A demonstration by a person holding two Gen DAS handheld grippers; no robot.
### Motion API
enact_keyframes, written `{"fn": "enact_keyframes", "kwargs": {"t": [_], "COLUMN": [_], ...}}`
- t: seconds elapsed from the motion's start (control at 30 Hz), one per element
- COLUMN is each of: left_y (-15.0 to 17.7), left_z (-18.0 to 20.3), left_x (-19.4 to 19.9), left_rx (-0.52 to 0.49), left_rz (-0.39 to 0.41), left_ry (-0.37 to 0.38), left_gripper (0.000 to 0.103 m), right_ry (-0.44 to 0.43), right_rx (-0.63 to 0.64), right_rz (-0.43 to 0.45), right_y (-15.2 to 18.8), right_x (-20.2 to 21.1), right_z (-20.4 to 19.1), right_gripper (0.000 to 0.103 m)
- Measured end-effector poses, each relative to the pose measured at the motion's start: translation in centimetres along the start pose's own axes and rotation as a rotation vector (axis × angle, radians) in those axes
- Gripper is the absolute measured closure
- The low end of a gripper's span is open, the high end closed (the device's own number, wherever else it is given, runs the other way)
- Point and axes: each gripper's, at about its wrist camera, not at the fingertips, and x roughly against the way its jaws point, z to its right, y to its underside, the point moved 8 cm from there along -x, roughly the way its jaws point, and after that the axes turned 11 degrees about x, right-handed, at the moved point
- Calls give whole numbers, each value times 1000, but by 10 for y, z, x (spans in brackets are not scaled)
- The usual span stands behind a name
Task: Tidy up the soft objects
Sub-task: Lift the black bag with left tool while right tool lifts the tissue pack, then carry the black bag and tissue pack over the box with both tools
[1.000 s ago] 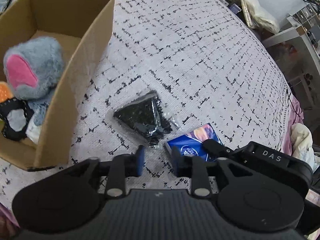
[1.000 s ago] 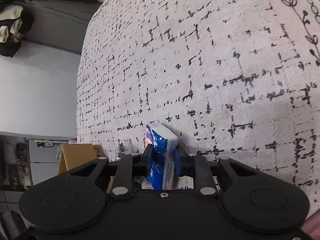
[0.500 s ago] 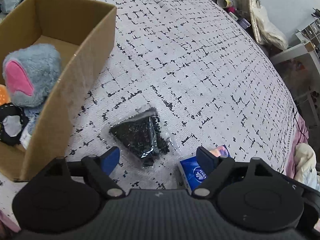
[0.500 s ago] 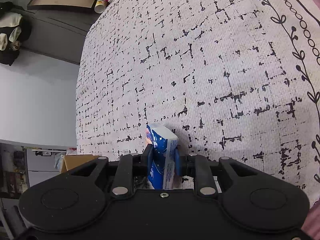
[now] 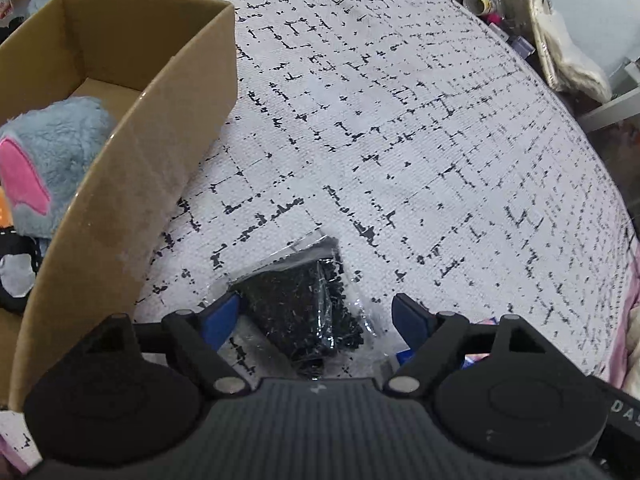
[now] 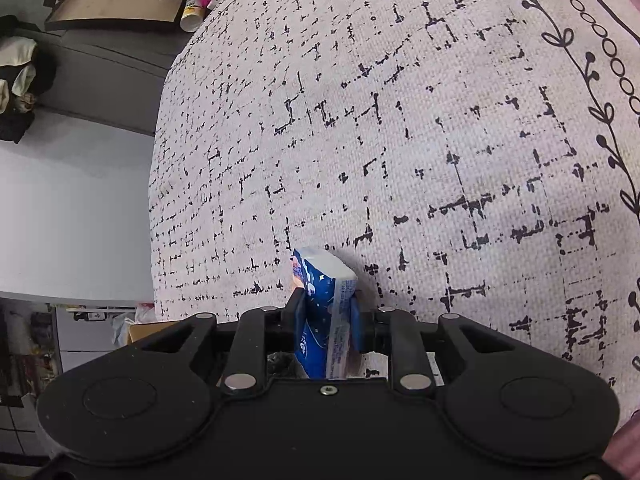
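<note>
My left gripper [image 5: 316,318] is open, its blue pads on either side of a clear plastic bag of black fabric [image 5: 306,304] lying on the white patterned bedspread [image 5: 400,140]. My right gripper [image 6: 325,306] is shut on a blue tissue pack [image 6: 322,312] and holds it upright above the bedspread [image 6: 400,140]. A cardboard box [image 5: 132,168] stands at the left in the left wrist view, with a grey and pink plush toy [image 5: 44,160] inside. A sliver of the tissue pack [image 5: 474,358] shows behind the left gripper's right finger.
A black and white soft item [image 5: 16,276] lies in the box below the plush. Cluttered furniture with cups and bags [image 5: 520,12] stands beyond the bed's far edge. A dark tray [image 6: 116,4] and bottles sit past the bed in the right wrist view.
My left gripper has opened wide and moved forward over the black fabric bag. My right gripper has lifted the tissue pack and kept its hold.
</note>
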Motion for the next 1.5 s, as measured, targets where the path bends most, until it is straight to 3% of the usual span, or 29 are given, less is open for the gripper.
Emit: {"fn": "enact_keyframes", "kwargs": {"t": [0.17,0.37,0.5,1.07,1.5], "left_y": [0,-2,-2,-30,-60], "left_z": [1,6,7,-6,-35], "left_x": [-3,6,20,108,140], "left_rx": [-24,-48,-61,-126,-99], "left_rz": [5,16,24,138,189], "left_ry": [-7,12,35,124,156], "left_gripper": [33,60,64,66,65], "right_ry": [-7,-18,-37,-186,-292], "right_rx": [16,22,42,208,420], "right_rz": [-4,3,25,101,174], "right_y": [1,1,-2,0,21], "right_x": [-3,2,11,51,63], "right_z": [-7,-9,-15,-74,-129], "right_gripper": [80,80,80,80,80]}}
